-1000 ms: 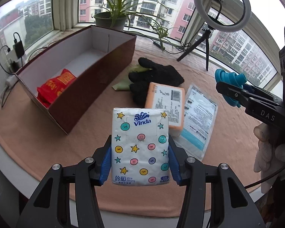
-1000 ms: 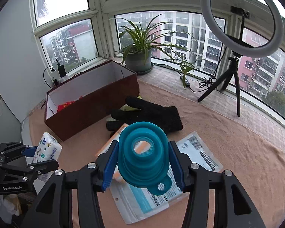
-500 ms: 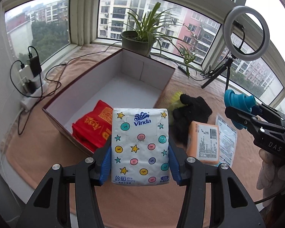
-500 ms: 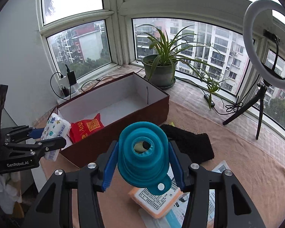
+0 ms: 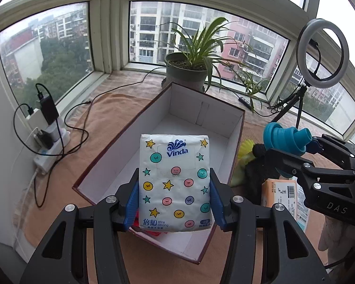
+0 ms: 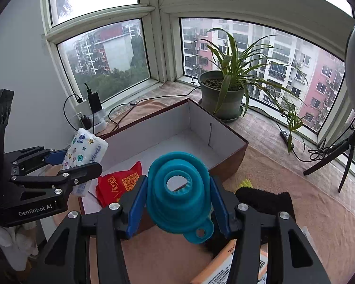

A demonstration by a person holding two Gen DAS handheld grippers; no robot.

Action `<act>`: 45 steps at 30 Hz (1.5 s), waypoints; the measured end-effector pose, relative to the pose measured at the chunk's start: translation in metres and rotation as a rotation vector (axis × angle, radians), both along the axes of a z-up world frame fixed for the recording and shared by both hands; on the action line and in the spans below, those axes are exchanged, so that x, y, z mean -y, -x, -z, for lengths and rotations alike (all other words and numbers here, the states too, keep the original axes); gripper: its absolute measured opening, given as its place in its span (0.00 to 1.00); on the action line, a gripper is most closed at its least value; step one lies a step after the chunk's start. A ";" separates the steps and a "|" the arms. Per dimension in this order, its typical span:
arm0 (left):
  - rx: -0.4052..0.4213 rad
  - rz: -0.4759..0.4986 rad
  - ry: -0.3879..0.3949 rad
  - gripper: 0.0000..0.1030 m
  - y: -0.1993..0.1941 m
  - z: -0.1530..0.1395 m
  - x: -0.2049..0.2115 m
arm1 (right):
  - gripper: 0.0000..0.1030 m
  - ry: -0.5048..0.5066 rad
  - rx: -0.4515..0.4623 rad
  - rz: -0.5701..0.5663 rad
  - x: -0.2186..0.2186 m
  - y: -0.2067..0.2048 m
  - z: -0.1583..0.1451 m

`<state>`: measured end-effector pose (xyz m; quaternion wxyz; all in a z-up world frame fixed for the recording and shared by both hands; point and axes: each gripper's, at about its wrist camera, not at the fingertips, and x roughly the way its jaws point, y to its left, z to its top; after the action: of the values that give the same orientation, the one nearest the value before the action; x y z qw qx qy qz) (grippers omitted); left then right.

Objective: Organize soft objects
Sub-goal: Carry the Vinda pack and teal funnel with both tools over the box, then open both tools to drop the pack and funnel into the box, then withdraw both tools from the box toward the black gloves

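The tissue pack point(image 5: 175, 182), white w/ stars, is clamped in the left gripper point(image 5: 174, 200) above the box point(image 5: 236, 146) near end. The right gripper point(image 6: 178, 204) pinches a blue funnel point(image 6: 178, 196) beside the box wall. Box far half is free.

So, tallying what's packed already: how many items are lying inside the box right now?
1: a red packet on the floor of the box at its near end. The tissue pack in the left gripper could hide more.
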<state>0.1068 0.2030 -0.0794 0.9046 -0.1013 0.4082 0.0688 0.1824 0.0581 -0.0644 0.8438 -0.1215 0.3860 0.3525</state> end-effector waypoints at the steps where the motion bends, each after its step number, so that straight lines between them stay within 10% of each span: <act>1: -0.006 0.001 0.006 0.49 -0.004 0.002 -0.004 | 0.47 0.004 -0.004 0.000 -0.004 -0.004 0.001; 26: -0.108 -0.009 0.017 0.50 -0.064 0.036 -0.036 | 0.55 0.035 -0.066 0.050 -0.072 -0.068 0.031; 31: -0.110 -0.007 0.033 0.71 -0.065 0.037 -0.040 | 0.64 -0.003 -0.089 0.067 -0.070 -0.073 0.028; 45: -0.094 -0.014 0.025 0.71 -0.055 0.034 -0.040 | 0.65 -0.015 -0.078 0.102 -0.048 -0.068 0.026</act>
<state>0.1622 0.2431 -0.1132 0.8825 -0.1121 0.4506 0.0746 0.2503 0.1061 -0.0905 0.8458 -0.0814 0.4218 0.3165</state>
